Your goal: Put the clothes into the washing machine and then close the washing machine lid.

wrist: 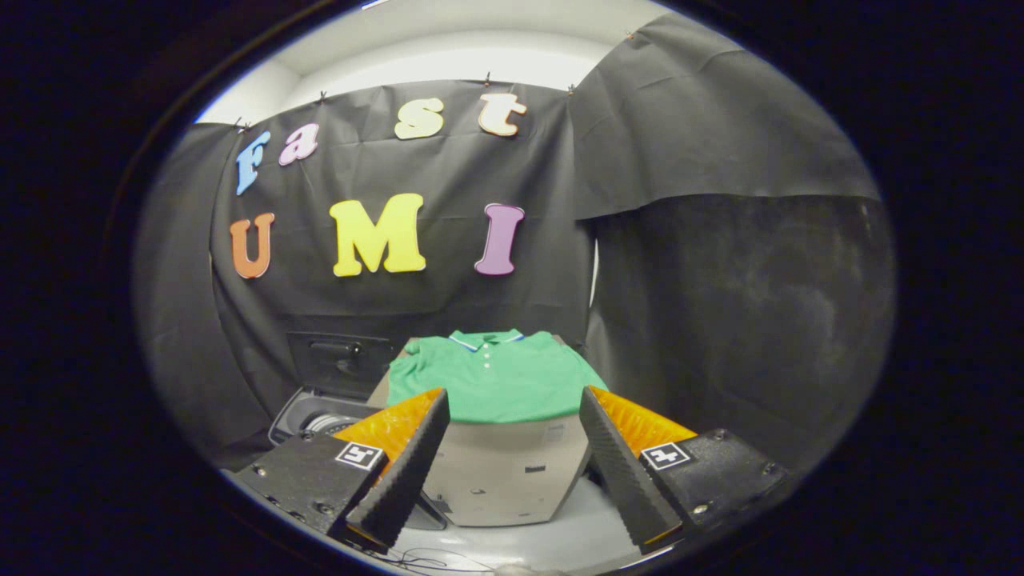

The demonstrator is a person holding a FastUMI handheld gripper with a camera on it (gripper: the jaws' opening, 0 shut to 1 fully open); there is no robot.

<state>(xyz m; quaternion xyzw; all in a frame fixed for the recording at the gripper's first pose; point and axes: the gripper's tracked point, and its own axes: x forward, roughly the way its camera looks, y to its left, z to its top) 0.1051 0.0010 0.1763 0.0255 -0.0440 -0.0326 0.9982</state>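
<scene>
Gripper (512,400) agape; shirt (496,376) beyond

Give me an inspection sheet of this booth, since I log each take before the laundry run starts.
Surface: pale box standing on a light floor, beyond the fingers.
Job's things: green polo shirt lying flat on top of the box; washing machine low beside the box, lid raised, drum visible.
Clutter: nothing seen.
Grippers: gripper open, fingers spread apart, nothing between them, short of the shirt.
Cables: a thin wire on the floor below the fingers.
Surroundings: black cloth walls, white ceiling above.
</scene>
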